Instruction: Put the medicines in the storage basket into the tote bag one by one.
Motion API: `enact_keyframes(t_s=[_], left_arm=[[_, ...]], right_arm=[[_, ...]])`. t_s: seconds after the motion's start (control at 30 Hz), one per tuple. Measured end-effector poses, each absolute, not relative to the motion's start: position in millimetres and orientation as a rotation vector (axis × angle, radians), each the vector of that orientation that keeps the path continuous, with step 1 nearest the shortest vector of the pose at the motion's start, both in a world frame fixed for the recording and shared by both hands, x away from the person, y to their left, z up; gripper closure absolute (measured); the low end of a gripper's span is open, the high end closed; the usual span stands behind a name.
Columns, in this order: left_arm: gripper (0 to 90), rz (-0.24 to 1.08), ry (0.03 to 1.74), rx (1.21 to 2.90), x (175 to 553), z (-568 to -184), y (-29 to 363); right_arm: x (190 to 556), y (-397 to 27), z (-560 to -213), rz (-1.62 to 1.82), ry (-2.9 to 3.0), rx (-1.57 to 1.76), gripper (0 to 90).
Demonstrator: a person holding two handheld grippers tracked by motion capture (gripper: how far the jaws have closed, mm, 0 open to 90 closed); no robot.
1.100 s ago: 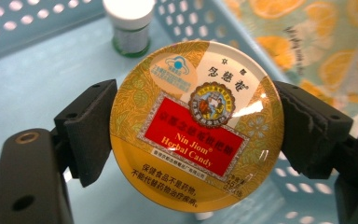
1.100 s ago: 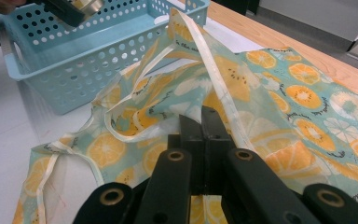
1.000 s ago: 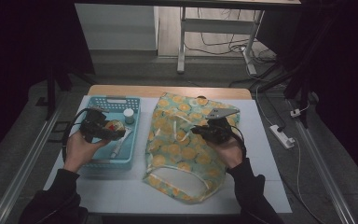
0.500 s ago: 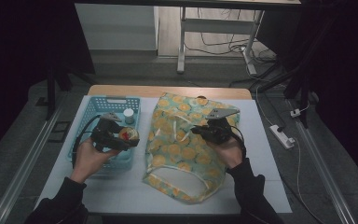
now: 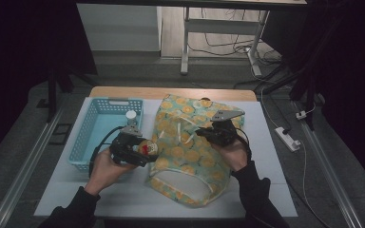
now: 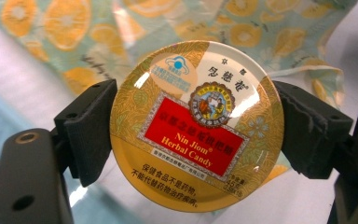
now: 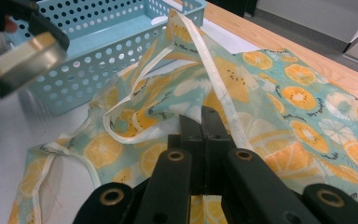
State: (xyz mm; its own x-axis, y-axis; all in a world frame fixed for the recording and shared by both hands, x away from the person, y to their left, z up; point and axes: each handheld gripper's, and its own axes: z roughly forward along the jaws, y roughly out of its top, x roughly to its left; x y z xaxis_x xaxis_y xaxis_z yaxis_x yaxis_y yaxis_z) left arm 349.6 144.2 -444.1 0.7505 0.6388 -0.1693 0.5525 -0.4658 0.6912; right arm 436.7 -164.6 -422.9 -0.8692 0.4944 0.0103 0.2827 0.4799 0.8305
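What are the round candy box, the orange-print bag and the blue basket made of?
The candy tin looks like glossy printed metal: its lid reflects the light. The bag seems soft woven cloth, since it folds and wrinkles. The basket looks like hard moulded plastic, with even rows of holes.

tin [image 6: 196, 126]: gold, red label | bag [image 5: 190, 147]: teal, orange-slice print | basket [image 5: 97, 128]: light blue

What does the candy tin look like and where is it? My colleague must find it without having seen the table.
On the white table, look between the blue basket and the orange-print fabric bag. There the left tool grips a round, flat candy tin. Its gold lid bears a red label reading Nin Jiom Herbal Candy.
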Motion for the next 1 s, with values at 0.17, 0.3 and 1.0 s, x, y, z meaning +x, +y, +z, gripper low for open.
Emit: enact_keyframes(t_s=[0.17,0.3,1.0], left_arm=[[20.3,0.128,0.848,2.202,349.4,-449.0,129.1],[20.3,0.11,0.82,2.22,351.9,-453.6,116.5],[20.3,0.016,0.702,2.266,383.3,-473.8,50.9]], right_arm=[[436.7,-164.4,-422.8,1.336,2.495,0.667,90.0],[436.6,-164.0,-423.0,1.333,2.495,0.667,90.0],[440.1,-167.4,-424.4,1.337,2.48,0.698,90.0]])
